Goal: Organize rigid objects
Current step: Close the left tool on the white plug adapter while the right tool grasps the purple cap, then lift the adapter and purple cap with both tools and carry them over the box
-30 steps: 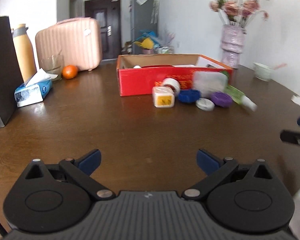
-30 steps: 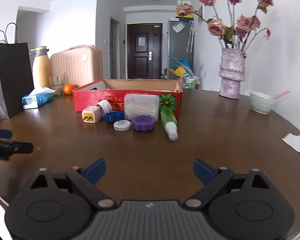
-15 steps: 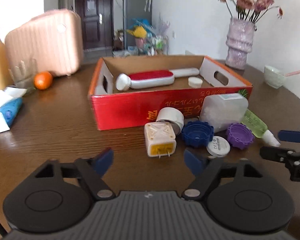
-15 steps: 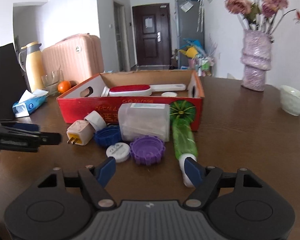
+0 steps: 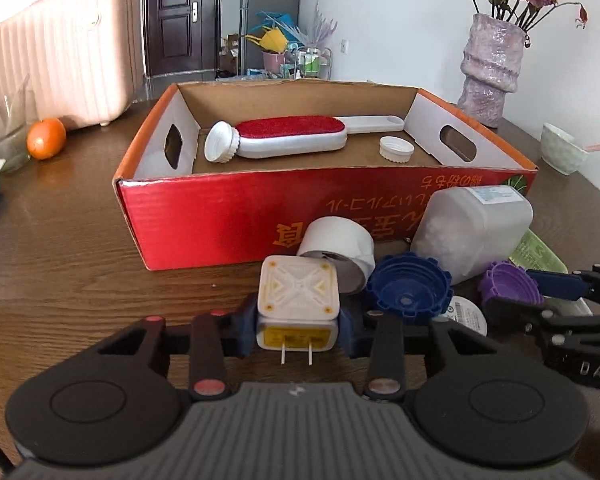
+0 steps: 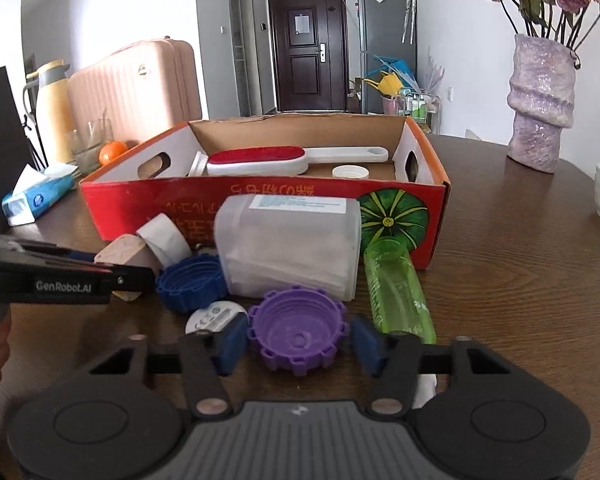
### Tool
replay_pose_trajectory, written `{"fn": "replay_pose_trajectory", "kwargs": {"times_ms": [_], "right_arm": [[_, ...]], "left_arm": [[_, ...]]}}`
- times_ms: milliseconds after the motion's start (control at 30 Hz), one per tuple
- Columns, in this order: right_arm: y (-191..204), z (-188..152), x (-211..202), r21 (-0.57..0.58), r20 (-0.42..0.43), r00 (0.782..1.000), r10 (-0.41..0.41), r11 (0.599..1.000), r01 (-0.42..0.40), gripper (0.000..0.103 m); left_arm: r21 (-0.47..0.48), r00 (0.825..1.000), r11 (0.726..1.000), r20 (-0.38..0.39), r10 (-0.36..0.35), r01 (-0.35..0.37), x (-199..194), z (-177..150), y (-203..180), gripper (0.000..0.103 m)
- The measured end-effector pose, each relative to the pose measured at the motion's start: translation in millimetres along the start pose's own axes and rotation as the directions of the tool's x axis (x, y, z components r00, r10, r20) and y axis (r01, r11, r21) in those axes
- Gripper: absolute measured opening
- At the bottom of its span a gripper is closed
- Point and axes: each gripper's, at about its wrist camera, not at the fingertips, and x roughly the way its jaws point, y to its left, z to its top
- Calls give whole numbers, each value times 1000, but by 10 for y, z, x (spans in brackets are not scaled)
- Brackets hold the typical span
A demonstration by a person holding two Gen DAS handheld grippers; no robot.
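**Bench stock beside the red box: two tools at work**

1. Left tool: its jaws have just been closing, and the blue pads now sit against both sides of the white plug adapter, clenched on it. The adapter's prongs point back toward the camera. It stands on the bench, just in front of the box.
2. Right tool: its jaws have just been closing. The purple cap lies open side up between the pads. The left pad looks to be at the cap's rim; a sliver of gap shows on the right, so the tool reads as not yet clenched.
3. Red cardboard box: open-topped, on the bench. Inside lie a lint brush with a red face, a white jar lid near the right end, and a white ribbed cap at the left end.
4. Loose items in front of the box, closely grouped:
   - roll of white tape, touching the adapter;
   - blue cap, open side up;
   - small white disc, between the blue and purple caps;
   - frosted plastic container, on its side against the box;
   - green bottle, lying beside the container.
5. Bench surroundings: orange, pink suitcase, purple vase with dried flowers, pale bowl, tissue pack.
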Motion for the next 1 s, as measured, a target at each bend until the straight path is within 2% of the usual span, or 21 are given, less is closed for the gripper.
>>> {"fn": "replay_pose_trajectory", "kwargs": {"times_ms": [200,333,500,633,733,800,833,867,900,1000], "right_arm": [[42,-11,-78,-15,26,1000,-3,1000,3,52],[44,-20,-330,-17,88,996,-4,1000,6,52],[21,-55,-771,23,171,984,-45,999,42,52],[91,-134,-1223,29,261,963,-70,998,64,52],[188,-226,-1624,29,355,932,-76,997,70,52],[266,-289,-1905,27,432,899,-78,997,73,52],[266,-289,-1905,27,432,899,-78,997,73,52],[303,-323,-2043,26,470,879,-79,997,76,52],[388,-377,-2297,21,532,842,-88,996,91,52],[498,-426,-2634,12,600,795,-88,995,101,52]], "left_arm": [[-28,1000,1000,15,-2,2,-87,-44,-4,39],[-24,995,999,100,25,-22,-381,-163,-16,39],[-40,976,997,208,67,-60,-912,-366,-39,39],[-44,943,994,315,105,-96,-1444,-518,-110,39],[-54,920,993,374,118,-106,-1853,-626,-159,39],[-64,894,992,430,126,-109,-2142,-700,-191,39],[-67,880,992,458,128,-109,-2276,-728,-203,39],[-75,862,991,490,132,-110,-2416,-763,-224,39],[-84,843,991,521,134,-105,-2555,-796,-244,39],[-105,795,992,595,122,-74,-2937,-889,-278,39]]}}
